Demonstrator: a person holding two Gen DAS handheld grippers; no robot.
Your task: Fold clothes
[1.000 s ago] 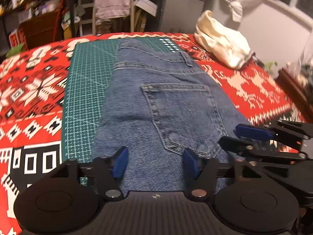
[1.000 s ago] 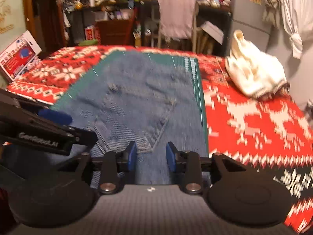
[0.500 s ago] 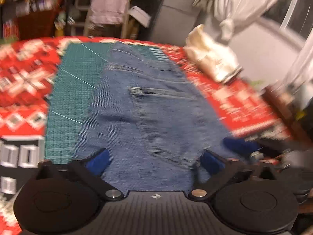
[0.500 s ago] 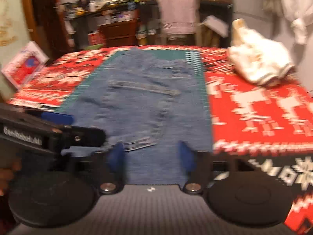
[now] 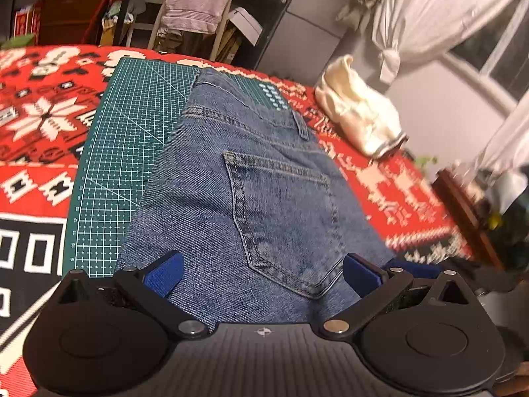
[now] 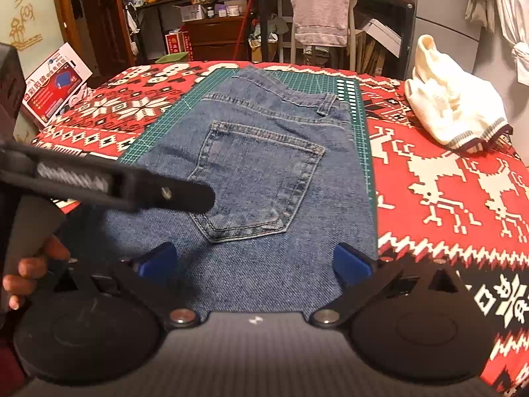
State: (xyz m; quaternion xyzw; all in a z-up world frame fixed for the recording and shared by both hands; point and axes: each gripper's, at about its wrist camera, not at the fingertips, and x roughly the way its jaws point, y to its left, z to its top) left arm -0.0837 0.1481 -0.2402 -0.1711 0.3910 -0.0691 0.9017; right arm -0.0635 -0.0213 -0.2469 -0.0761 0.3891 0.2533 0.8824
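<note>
Folded blue jeans (image 5: pixel 238 198) (image 6: pixel 264 172) lie flat on a green cutting mat (image 5: pixel 132 139) (image 6: pixel 360 106), back pocket facing up. My left gripper (image 5: pixel 261 274) hovers open over the near end of the denim, blue pads wide apart with nothing between them. Just to its right, my right gripper (image 6: pixel 254 263) is open too, above the same near edge. In the right wrist view the left gripper's black body (image 6: pixel 109 182) crosses the left side, held by a hand (image 6: pixel 29 271).
A cream garment (image 5: pixel 360 122) (image 6: pixel 456 112) lies bunched on the red patterned cloth (image 6: pixel 446 178) at the far right. Beyond the table stand a chair with a pink towel (image 6: pixel 320 10), shelves, and a red box (image 6: pixel 53 82) at the left edge.
Both grippers opened wide from a narrower gap. The left gripper swung slightly, so the jeans sit more centred in its view.
</note>
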